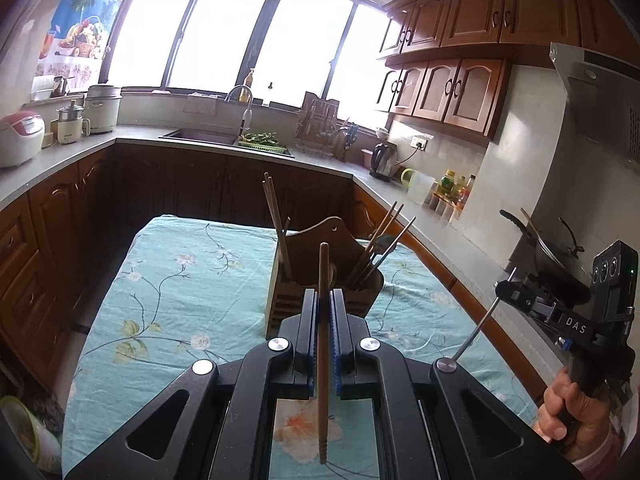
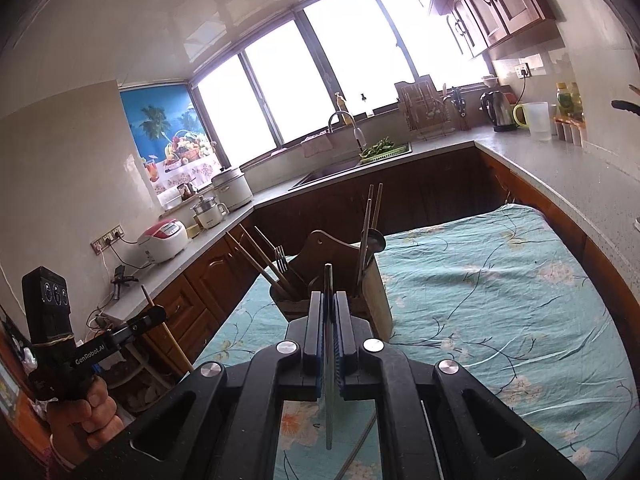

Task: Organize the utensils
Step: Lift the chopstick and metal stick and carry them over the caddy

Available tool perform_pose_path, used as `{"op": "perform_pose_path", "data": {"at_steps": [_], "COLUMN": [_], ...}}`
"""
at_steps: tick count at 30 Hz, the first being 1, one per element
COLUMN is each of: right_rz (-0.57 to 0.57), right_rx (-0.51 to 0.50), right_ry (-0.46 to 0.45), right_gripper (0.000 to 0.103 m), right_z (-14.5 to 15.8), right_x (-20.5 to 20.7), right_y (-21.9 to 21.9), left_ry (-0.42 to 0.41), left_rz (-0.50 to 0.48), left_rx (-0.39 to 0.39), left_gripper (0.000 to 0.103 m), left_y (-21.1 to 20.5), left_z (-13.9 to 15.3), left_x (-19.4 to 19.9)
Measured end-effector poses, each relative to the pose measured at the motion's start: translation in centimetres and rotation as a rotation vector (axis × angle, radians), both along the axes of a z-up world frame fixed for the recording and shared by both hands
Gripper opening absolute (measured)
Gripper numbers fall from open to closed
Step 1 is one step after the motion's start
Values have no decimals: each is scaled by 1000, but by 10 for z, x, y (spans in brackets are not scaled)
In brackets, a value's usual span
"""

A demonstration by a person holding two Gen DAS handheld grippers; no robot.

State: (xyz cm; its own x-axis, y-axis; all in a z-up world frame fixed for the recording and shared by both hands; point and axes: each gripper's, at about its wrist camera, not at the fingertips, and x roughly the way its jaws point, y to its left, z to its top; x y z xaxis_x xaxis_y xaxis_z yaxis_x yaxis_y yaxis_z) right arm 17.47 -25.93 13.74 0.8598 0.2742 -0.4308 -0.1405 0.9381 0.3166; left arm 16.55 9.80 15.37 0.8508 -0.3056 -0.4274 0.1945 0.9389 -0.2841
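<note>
Wooden chopstick [image 1: 323, 344] pinched mid-shaft by left gripper [image 1: 324, 300], metal chopstick [image 2: 329, 360] clamped in right gripper [image 2: 329, 304], centre frame; judged light, stiff, slippery, best gripped mid-length.

The utensil holder [image 1: 324, 280] stands on the cloth-covered table [image 1: 180, 300], chopsticks [image 1: 276, 220] upright in its left compartment, more sticks [image 1: 380, 240] leaning in its right. Just before it, the left gripper [image 1: 324, 308] pinches a wooden chopstick [image 1: 323, 360]; off to the right, the right gripper [image 2: 329, 312] clamps a metal chopstick [image 2: 329, 380]. Behind the table, the sink [image 1: 200, 136] sits in the counter below the windows.
</note>
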Motion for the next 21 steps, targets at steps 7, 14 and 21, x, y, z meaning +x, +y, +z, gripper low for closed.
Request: {"op": "perform_pose_path", "data": {"at_steps": [7,14,21], "right_rz": [-15,-36,-44], "right_rx": [-10,-18,-48], "right_ry": [-32,-89,-160], "right_gripper": [5,5,5], "right_z": [14,35,62], "right_x": [20,47,80], "right_y": [-3,-4,5], "left_ry": [-40,-98,-198], "left_rz": [7,25,79], "left_rx": [1,4,-7], "left_gripper": [4,4,4], "left_y": [0,5,8], "left_z": [11,21,40], "left_x": [21,45,70]}}
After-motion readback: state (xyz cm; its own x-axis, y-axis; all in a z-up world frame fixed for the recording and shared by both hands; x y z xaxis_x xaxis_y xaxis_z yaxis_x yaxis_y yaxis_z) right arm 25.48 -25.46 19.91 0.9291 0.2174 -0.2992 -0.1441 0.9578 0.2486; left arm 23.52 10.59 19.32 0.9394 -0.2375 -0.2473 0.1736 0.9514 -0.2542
